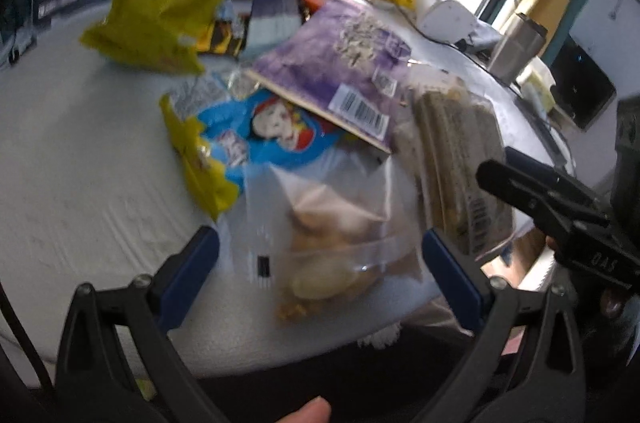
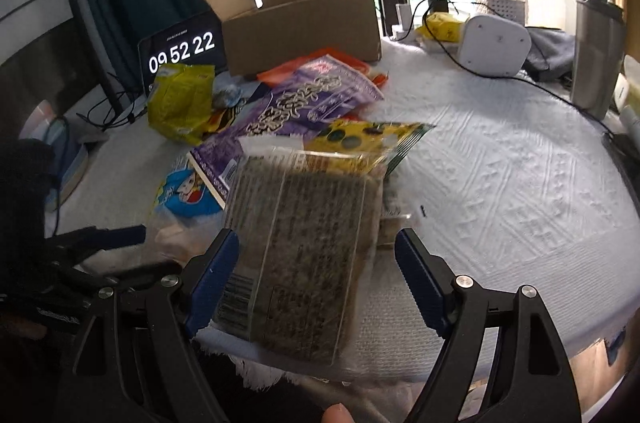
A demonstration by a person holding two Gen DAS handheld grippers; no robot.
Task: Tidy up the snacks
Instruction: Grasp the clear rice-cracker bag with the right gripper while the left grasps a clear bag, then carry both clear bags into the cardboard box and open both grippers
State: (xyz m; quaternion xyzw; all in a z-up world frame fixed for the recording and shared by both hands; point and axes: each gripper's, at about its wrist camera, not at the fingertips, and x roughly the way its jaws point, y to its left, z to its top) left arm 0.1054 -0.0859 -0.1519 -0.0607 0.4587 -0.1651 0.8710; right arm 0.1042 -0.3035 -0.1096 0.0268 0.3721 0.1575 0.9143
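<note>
Snack packs lie heaped on a white cloth-covered table (image 2: 500, 183). My left gripper (image 1: 320, 255) is open, its jaws on either side of a clear bag of pastries (image 1: 328, 235) at the table's front edge. My right gripper (image 2: 316, 263) is open around a clear pack of brown seeded bars (image 2: 304, 255), which also shows in the left wrist view (image 1: 452, 159). Behind lie a purple seed pack (image 2: 308, 103), a blue and yellow cartoon bag (image 1: 256, 139) and a green-yellow bag (image 1: 168, 3). My right gripper appears in the left wrist view (image 1: 532, 191).
An open cardboard box (image 2: 304, 23) stands at the back next to a clock display (image 2: 180, 51). A white device (image 2: 494, 47) with cables, a steel tumbler (image 2: 596, 55) and a yellow pack (image 2: 442, 25) stand back right. Orange packs (image 2: 320, 61) lie by the box.
</note>
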